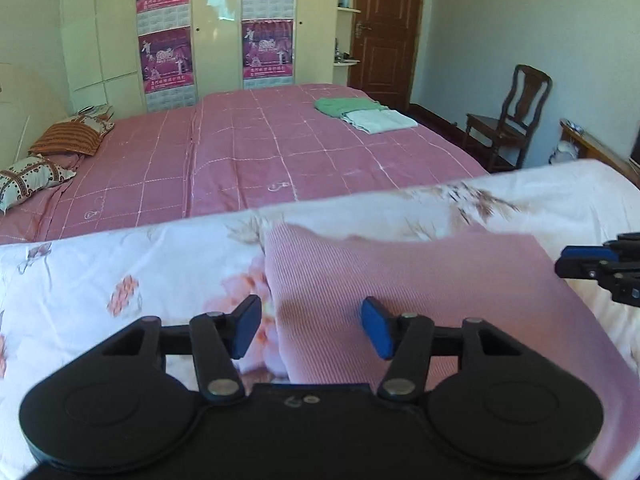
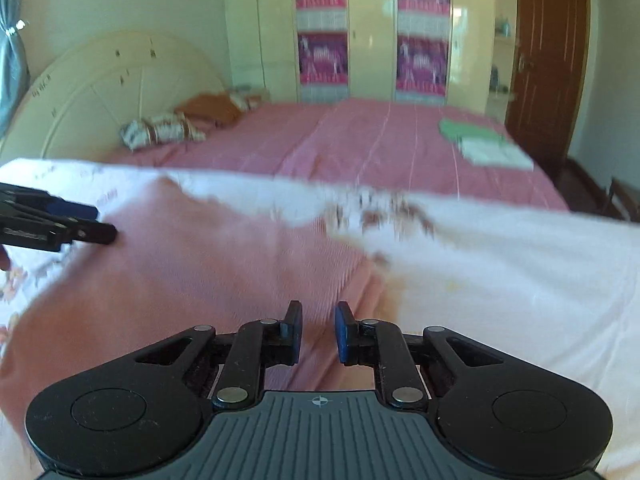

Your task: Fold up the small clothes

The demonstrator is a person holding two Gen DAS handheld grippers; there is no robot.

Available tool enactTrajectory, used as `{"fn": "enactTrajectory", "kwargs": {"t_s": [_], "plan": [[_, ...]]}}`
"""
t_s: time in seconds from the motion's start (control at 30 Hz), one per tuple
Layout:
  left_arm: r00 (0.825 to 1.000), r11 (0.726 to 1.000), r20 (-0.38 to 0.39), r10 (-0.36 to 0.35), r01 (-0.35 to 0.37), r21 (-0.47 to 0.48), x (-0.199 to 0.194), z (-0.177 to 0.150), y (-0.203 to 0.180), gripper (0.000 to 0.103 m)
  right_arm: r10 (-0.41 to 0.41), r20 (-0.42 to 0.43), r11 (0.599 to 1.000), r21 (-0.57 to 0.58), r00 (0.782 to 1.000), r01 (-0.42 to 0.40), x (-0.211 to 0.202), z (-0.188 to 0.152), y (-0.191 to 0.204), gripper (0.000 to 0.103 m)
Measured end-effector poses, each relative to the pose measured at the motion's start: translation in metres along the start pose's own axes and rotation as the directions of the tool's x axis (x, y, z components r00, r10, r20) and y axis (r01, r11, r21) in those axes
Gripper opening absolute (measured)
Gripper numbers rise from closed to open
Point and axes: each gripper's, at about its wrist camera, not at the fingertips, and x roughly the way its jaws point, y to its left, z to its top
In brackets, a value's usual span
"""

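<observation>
A pink ribbed garment (image 1: 420, 280) (image 2: 200, 272) lies flat on a white floral cloth (image 1: 100, 280) (image 2: 500, 272) right in front of me. My left gripper (image 1: 312, 330) hovers over the garment's left edge with its jaws wide apart and nothing pressed between them. It shows from the side in the right wrist view as the left gripper (image 2: 92, 222) at the garment's left edge. My right gripper (image 2: 318, 332) is over the garment's right part, its blue pads a narrow gap apart and holding nothing. In the left wrist view the right gripper (image 1: 592, 264) sits by the garment's far right corner.
Behind lies a bed with a pink checked cover (image 1: 280, 152), with a folded green garment (image 1: 340, 105) and a folded white one (image 1: 380, 120) on its far right. Pillows (image 1: 68, 140) rest by the headboard (image 2: 100, 92). A wooden chair (image 1: 508, 128) and a door (image 1: 384, 28) stand at the right.
</observation>
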Motion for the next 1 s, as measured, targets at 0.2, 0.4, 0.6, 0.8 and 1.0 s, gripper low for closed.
{"fn": "enactTrajectory", "kwargs": {"t_s": [0.2, 0.4, 0.6, 0.8, 1.0], "plan": [[0.995, 0.998, -0.085, 0.054, -0.05, 0.042, 0.048, 0.012, -0.006, 0.065, 0.02, -0.023, 1.0, 0.022, 1.0, -0.019, 0.038, 0.026, 0.002, 0.016], [0.992, 0.991, -0.07, 0.107, -0.1, 0.094, 0.045, 0.012, -0.014, 0.069, -0.048, -0.055, 0.997, -0.06, 0.997, 0.045, 0.053, 0.007, 0.009, 0.016], [0.979, 0.971, -0.047, 0.197, -0.188, 0.148, 0.027, 0.014, -0.024, 0.084, -0.08, -0.023, 0.996, -0.027, 0.997, 0.08, 0.036, 0.01, 0.01, 0.063], [0.986, 0.979, -0.033, 0.165, -0.16, 0.126, -0.001, 0.015, -0.028, 0.09, -0.077, -0.01, 0.997, -0.024, 0.997, 0.077, 0.005, 0.01, 0.011, 0.077], [0.992, 0.988, -0.076, 0.105, -0.096, 0.12, -0.006, -0.011, -0.042, 0.094, -0.019, 0.003, 1.0, 0.0, 1.0, 0.019, -0.017, 0.006, 0.016, 0.077]]}}
